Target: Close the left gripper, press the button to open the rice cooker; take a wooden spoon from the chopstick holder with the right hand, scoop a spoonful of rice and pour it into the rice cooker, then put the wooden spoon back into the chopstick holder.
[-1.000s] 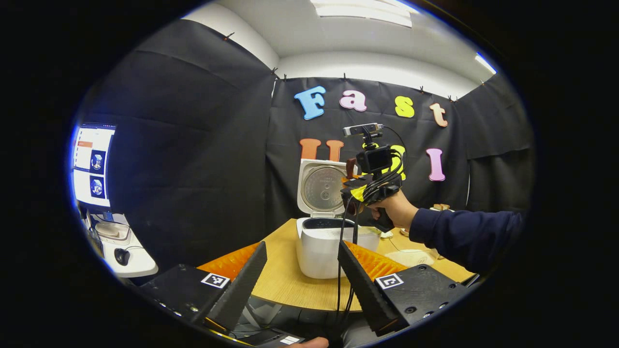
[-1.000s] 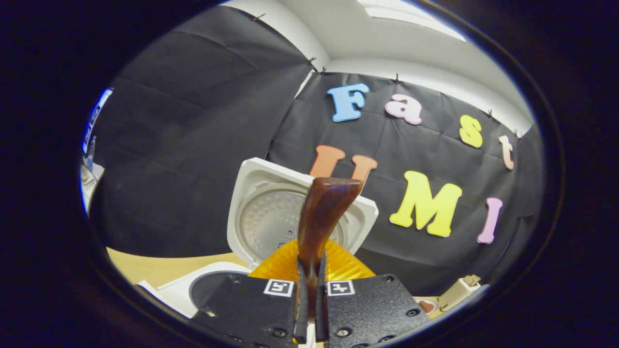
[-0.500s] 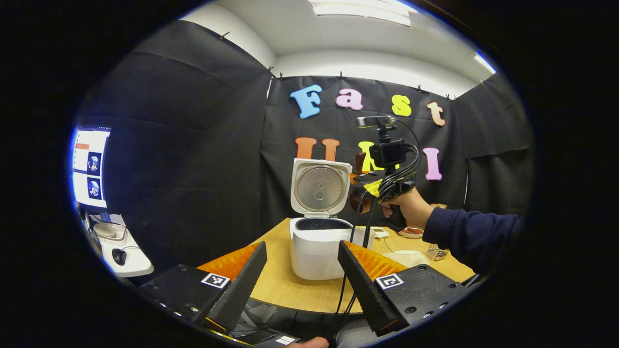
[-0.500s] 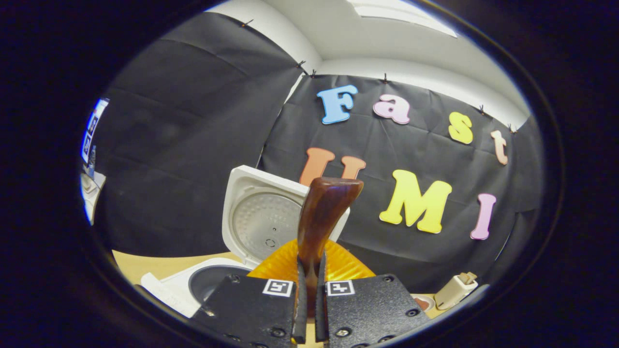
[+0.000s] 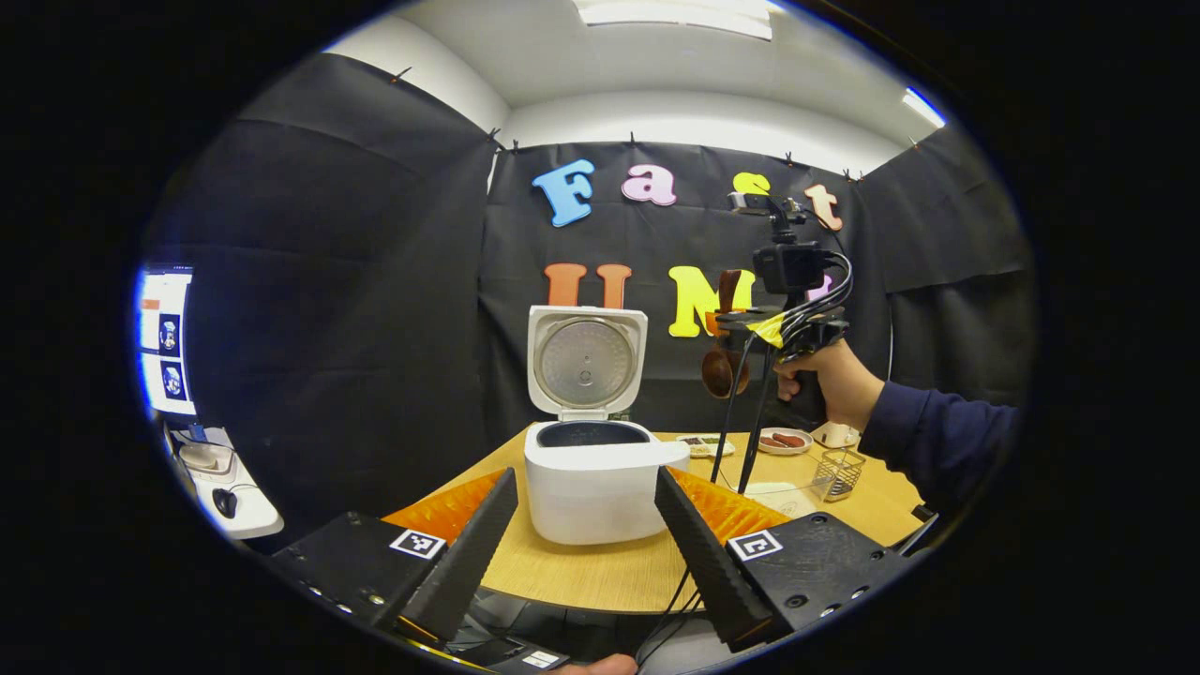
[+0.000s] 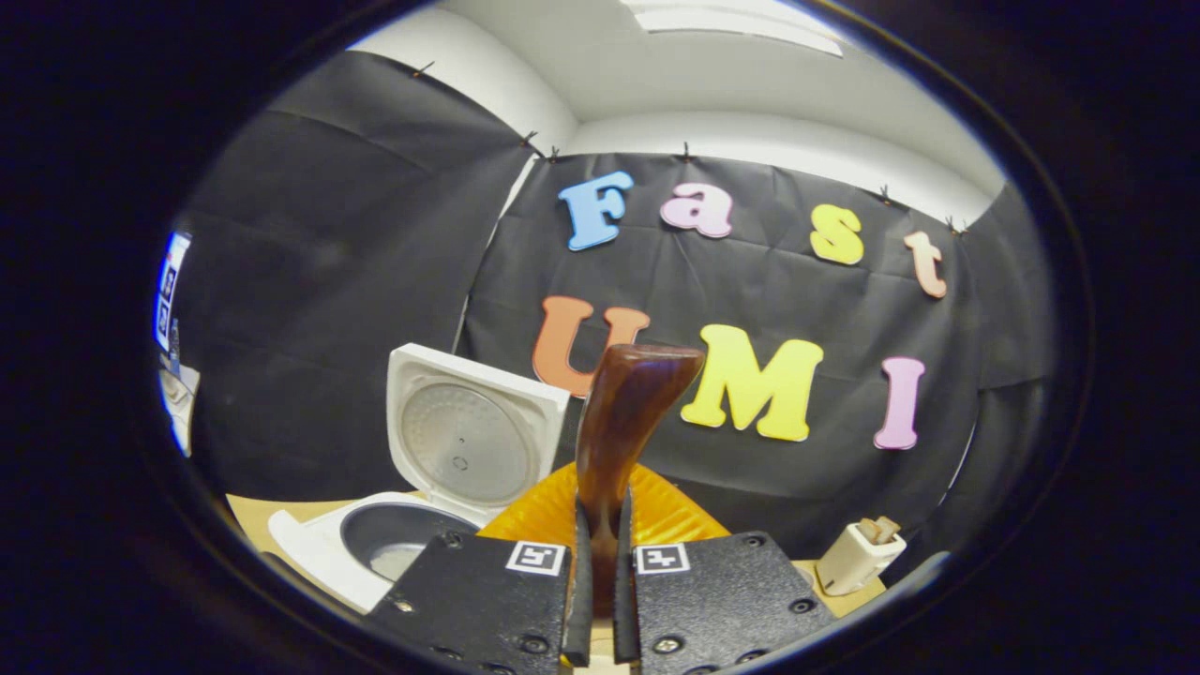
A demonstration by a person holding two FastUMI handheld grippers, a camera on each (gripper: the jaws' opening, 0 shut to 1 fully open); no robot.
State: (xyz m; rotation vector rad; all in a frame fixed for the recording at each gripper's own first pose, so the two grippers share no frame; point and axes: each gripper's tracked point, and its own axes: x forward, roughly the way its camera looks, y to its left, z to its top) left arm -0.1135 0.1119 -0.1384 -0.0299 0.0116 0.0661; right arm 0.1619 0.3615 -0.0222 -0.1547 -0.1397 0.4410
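Note:
The white rice cooker (image 5: 600, 478) stands on the wooden table (image 5: 581, 577) with its lid (image 5: 586, 361) up. My left gripper (image 5: 586, 553) hangs open in front of it, nothing between its fingers. To the cooker's right, a hand holds my right gripper (image 5: 755, 323) high above the table, shut on the dark wooden spoon (image 5: 725, 370), whose bowl hangs below the fingers. In the right gripper view, the spoon's handle (image 6: 623, 422) rises from my right gripper (image 6: 600, 539). The open cooker (image 6: 412, 534) lies low left and the cream chopstick holder (image 6: 858, 555) low right.
Small plates of food (image 5: 786, 439) and a wire basket (image 5: 837, 472) sit on the table's right side under the raised hand. A side desk with a monitor (image 5: 164, 342) and a mouse (image 5: 225, 502) stands far left. Cables (image 5: 741, 441) hang from the right gripper.
The right gripper has carried the spoon up and to the right, away from above the cooker's pot. The left gripper stays open, its view shifted so the cooker sits further left.

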